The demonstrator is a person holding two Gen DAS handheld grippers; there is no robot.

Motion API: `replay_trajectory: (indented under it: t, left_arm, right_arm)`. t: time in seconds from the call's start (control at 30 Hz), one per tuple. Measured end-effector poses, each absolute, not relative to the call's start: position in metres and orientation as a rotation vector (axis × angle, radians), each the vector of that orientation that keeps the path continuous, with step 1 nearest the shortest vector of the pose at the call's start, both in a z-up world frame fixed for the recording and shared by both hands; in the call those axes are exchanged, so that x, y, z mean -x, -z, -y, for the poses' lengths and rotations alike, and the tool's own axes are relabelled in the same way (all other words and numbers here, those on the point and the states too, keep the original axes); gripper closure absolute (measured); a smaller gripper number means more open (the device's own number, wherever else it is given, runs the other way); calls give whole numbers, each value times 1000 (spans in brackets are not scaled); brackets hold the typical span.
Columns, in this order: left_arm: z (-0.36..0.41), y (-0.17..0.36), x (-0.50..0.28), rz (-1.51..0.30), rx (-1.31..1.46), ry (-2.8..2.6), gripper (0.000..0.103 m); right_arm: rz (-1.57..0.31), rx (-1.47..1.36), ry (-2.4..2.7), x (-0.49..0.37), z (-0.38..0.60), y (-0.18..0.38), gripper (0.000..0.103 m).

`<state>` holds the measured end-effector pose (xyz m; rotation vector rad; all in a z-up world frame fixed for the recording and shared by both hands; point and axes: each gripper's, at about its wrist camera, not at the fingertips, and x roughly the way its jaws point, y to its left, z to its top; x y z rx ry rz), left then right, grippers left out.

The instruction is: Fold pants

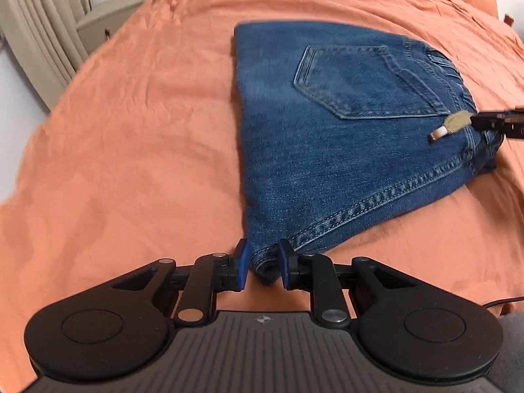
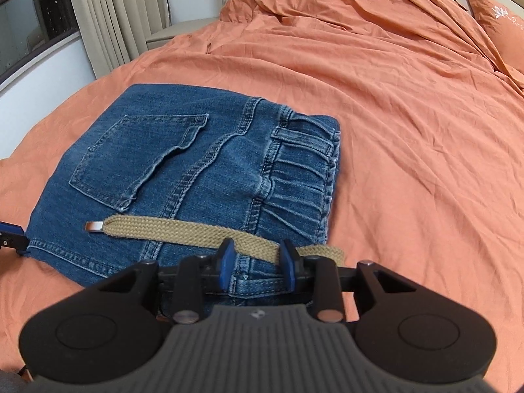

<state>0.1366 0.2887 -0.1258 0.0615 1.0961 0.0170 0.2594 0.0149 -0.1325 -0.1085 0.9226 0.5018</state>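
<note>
the bed (image 2: pixel 409 124) carries everything here — a wide orange sheet, creased all over, with a rumpled heap of the same orange cloth bunched toward its far end. at the far right corner of the bed lies an orange pillow (image 2: pixel 494 16) with a small pale flower stitched on it. off the bed's far left edge hang cream curtains (image 2: pixel 108 13); beside them the right wrist view shows a dark window (image 2: pixel 26 23) above a white curved wall, and a pale low cabinet (image 1: pixel 101 23) stands near that edge.

the pants (image 2: pixel 183 177) are blue denim, folded into a compact squarish packet lying flat on the sheet toward the near edge of the bed, back pocket facing up and the gathered waistband on one side. a tan woven drawstring (image 2: pixel 183 227) with a metal tip lies across the top of the packet.

the left tongs (image 1: pixel 262 267) sit at one near corner of the packet, with the hemmed denim corner between the blue pads, which press on its sides — pinching the cloth. the right tongs (image 2: pixel 258 263) are at the waistband corner, their blue pads closed on the denim edge where the drawstring crosses.
</note>
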Motion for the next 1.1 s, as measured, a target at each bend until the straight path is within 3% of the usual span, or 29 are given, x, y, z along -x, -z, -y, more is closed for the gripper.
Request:
replay_trajectory:
  t: [0.07,0.1,0.13,0.3,0.4,0.47,0.57,0.8,1.1]
  left_arm:
    - [-288,110,-128,-1058,-91,-30,77]
    - [-289,101,-124,-1034,-98,-36,76]
    - [-290,92,-119,-1008,-105,-39,73]
    - [-291,43,-94,-880,-155,-87,61]
    - [-285,13,-76,-763,-120,-110,45]
    - [-274,-6,-58,-666,-77,-118,27]
    - [-253,-22,-33,-537,-22,-127,12]
    - [-193,-34,-9,-514,50,-249,11]
    - [-134,8,-4,-593,45,-255,11]
  right_arm:
    - [-913,105,-506,-258,-14,121,66]
    - [-900,95,-511,-255,-11,114,54]
    - [-885,83,-514,-252,-8,106,50]
    - [-817,69,-511,-224,7,60,41]
    - [-751,35,-512,-200,21,30,33]
    - [-697,-8,-515,-180,33,11,28]
    - [-607,-39,-499,-147,45,-15,22]
    - [-463,-31,-422,-73,54,-40,22]
    - [-540,-22,-368,-22,52,-10,22]
